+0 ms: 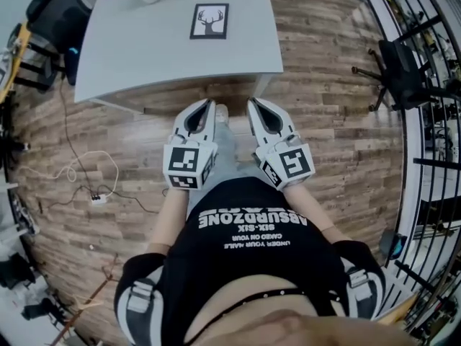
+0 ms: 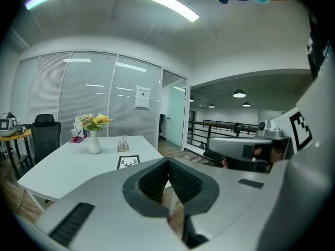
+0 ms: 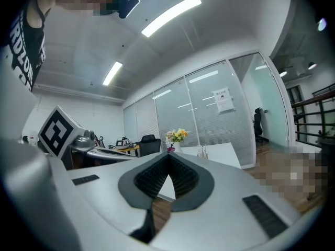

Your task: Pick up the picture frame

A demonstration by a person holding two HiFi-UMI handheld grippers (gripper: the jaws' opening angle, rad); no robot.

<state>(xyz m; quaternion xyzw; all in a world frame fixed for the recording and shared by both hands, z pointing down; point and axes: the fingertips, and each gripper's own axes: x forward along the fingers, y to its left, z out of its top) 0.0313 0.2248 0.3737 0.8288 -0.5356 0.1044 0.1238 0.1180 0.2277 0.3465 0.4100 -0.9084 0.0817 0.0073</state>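
Note:
The picture frame (image 1: 209, 21), black-edged with a deer drawing, lies flat on the white table (image 1: 144, 56) at its far middle. In the left gripper view the picture frame (image 2: 129, 161) shows just beyond the jaw tips, on the table (image 2: 57, 169). My left gripper (image 1: 210, 102) and right gripper (image 1: 251, 101) hover side by side over the wood floor, short of the table's near edge. Both are shut and hold nothing. The left gripper (image 2: 168, 161) points slightly down at the table; the right gripper (image 3: 168, 155) points level.
A white vase of flowers (image 2: 94, 140) and a small stand (image 2: 123, 146) sit on the table behind the frame. A black office chair (image 1: 400, 67) and a railing stand to the right. Cables and a power strip (image 1: 97, 198) lie on the floor at left.

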